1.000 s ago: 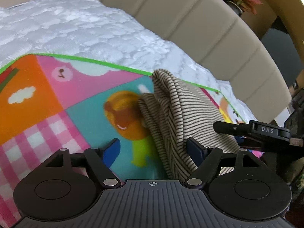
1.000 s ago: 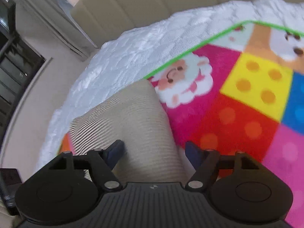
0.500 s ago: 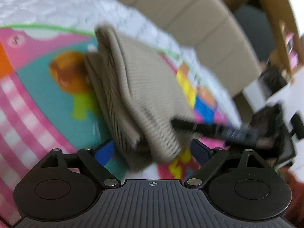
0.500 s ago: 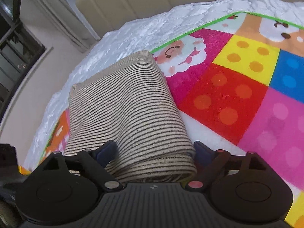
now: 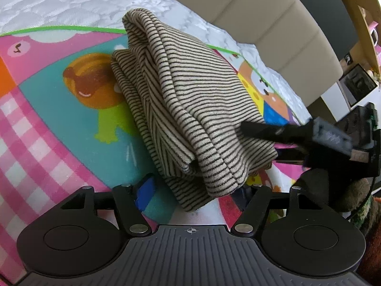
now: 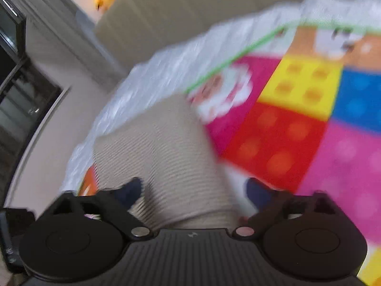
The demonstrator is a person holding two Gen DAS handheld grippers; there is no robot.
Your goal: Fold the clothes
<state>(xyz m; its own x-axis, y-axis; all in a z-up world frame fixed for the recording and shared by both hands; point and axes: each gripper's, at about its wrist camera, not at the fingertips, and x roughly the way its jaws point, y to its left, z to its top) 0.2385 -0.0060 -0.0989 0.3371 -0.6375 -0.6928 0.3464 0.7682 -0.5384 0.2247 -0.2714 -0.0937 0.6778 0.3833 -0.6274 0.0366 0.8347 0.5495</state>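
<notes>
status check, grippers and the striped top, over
Left gripper closing, near end of striped top between jaws. Right gripper closing astride it. Top folded on play mat. Nothing blocking.

The top [image 5: 190, 109] is soft ribbed knit cloth, matt. The mat [image 5: 47, 124] looks smooth with a slight sheen. The bedcover [image 5: 59, 2] is quilted, puckered white cloth. The headboard [image 5: 273, 28] is matt padded upholstery.

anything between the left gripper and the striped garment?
Nothing visible. The folded garment lies on the mat with its near end between the left gripper's closing jaws. The right gripper meets its far side, off that path.
</notes>
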